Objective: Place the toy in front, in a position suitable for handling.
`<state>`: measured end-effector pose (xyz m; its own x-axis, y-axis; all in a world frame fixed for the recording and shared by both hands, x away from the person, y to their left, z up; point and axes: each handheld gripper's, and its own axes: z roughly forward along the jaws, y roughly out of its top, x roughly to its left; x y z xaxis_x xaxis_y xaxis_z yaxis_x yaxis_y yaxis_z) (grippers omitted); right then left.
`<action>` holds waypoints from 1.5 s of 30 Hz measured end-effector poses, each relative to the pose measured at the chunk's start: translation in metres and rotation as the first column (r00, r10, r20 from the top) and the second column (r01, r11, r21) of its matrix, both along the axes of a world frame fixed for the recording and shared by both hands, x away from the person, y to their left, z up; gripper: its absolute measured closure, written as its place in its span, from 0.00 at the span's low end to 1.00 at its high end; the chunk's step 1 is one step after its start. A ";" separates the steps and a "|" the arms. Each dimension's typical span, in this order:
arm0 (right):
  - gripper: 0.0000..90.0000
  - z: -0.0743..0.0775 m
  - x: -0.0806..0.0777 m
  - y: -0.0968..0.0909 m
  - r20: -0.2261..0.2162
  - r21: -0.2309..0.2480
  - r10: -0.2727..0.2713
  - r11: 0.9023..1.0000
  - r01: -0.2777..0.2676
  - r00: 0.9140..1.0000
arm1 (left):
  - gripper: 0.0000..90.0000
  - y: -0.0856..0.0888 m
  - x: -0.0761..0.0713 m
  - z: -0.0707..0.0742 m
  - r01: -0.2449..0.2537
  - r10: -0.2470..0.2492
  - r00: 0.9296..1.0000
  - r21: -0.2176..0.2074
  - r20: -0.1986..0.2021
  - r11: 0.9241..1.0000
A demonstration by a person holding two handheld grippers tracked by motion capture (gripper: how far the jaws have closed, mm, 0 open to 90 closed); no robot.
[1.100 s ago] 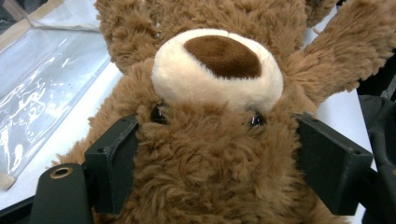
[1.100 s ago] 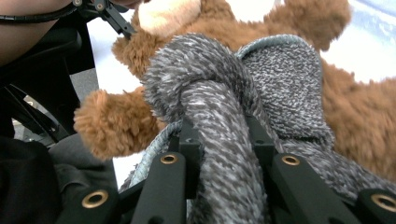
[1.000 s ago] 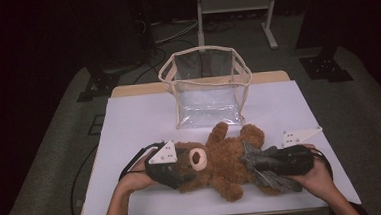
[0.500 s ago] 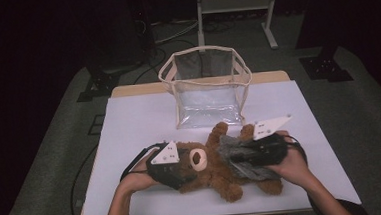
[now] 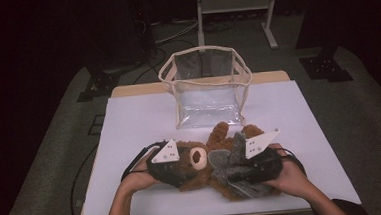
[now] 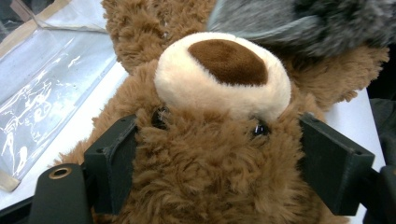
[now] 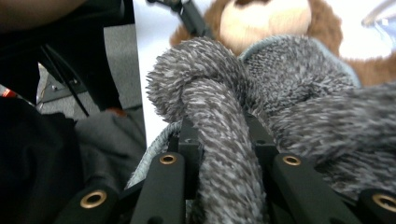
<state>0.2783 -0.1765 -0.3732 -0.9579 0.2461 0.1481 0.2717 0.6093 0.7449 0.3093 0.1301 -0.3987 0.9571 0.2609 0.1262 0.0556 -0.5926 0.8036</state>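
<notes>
We judge the teddy bear (image 5: pixel 202 162) light and squashy: our left gripper (image 6: pixel 219 158) clamps its head, our right gripper (image 7: pixel 219 140) pinches its grey scarf (image 7: pixel 219 135), just before the clear bag (image 5: pixel 206 89).

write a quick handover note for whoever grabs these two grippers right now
Left gripper: jaws closed on the teddy bear at its head, either side of the eyes.
Right gripper: shut on a fold of the bear's grey knit garment.
The bear lies on its back near the front of the white table, just in front of the clear bag, which stands upright with its mouth open.
Done: both grips set. Left: probably lift the bear into the bag.
</notes>
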 end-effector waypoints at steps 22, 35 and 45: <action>0.81 0.003 -0.001 -0.016 -0.008 0.056 -0.008 0.998 0.008 1.000 | 0.22 0.001 0.000 -0.002 0.005 -0.005 1.000 0.000 -0.007 1.000; 0.81 0.034 0.014 -0.068 0.022 0.153 -0.157 0.977 0.152 0.987 | 0.22 0.001 -0.002 0.000 0.033 -0.033 0.999 0.027 0.003 0.999; 0.81 0.013 0.052 -0.033 -0.034 0.117 -0.120 0.985 0.123 0.992 | 0.22 0.003 -0.005 0.001 0.060 -0.060 0.998 0.046 0.004 0.997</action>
<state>0.3306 -0.2090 -0.3599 -0.9172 0.3395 0.2084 0.3591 0.4783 0.8014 0.3047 0.1330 -0.3979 0.9701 0.1970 0.1417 0.0147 -0.6308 0.7758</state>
